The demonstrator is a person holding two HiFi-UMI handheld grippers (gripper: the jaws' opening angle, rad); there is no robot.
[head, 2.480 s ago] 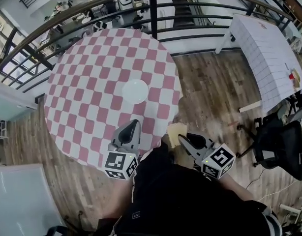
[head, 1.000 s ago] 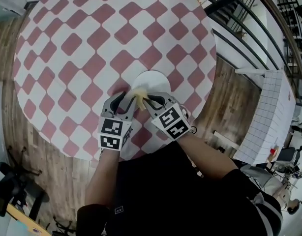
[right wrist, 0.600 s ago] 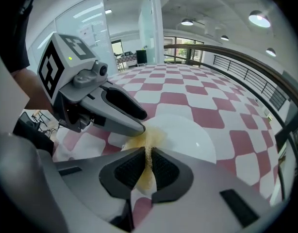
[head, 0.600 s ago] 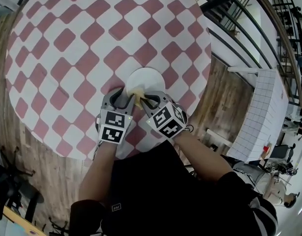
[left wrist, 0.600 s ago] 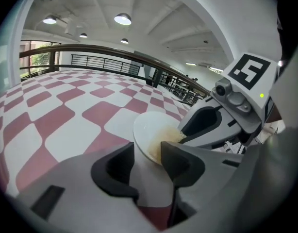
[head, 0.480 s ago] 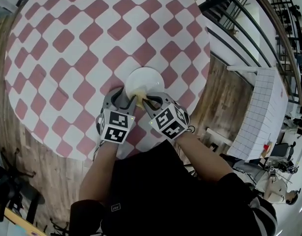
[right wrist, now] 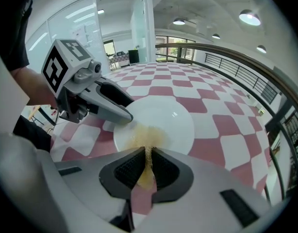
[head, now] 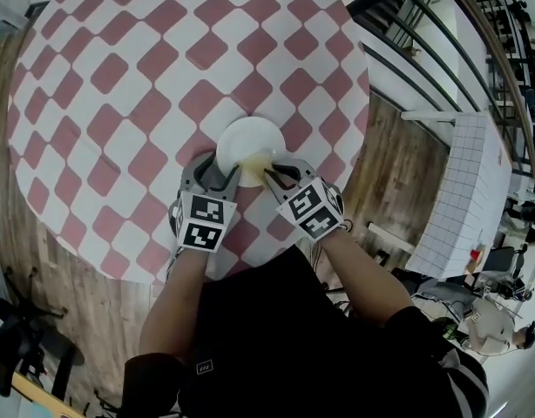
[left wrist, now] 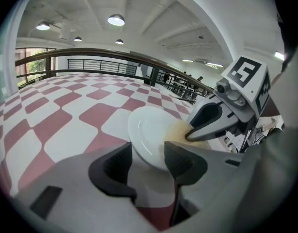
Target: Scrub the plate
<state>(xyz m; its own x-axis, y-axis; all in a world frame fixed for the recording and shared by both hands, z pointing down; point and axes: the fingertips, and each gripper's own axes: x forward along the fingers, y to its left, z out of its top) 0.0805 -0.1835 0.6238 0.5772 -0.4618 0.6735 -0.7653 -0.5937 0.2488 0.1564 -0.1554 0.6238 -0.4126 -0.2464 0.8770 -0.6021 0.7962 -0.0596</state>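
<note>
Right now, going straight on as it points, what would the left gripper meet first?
Likely the round white plate; its near rim lies between the left gripper's jaws, which have just been opening.

Open-plan office mezzanine: curved railing (left wrist: pixel 100 64), glass partition walls (right wrist: pixel 115 13), recessed ceiling lights (left wrist: pixel 116 19), wood-plank floor (head: pixel 398 164).

no readable words, numbers or brands; only black-and-white square patterns on the left gripper (head: pixel 213 171) cube (head: pixel 202 223) and the right gripper (head: pixel 273 173) cube (head: pixel 313 209).

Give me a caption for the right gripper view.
Right gripper pinching a yellow sponge against the white plate on the checked tablecloth.
</note>
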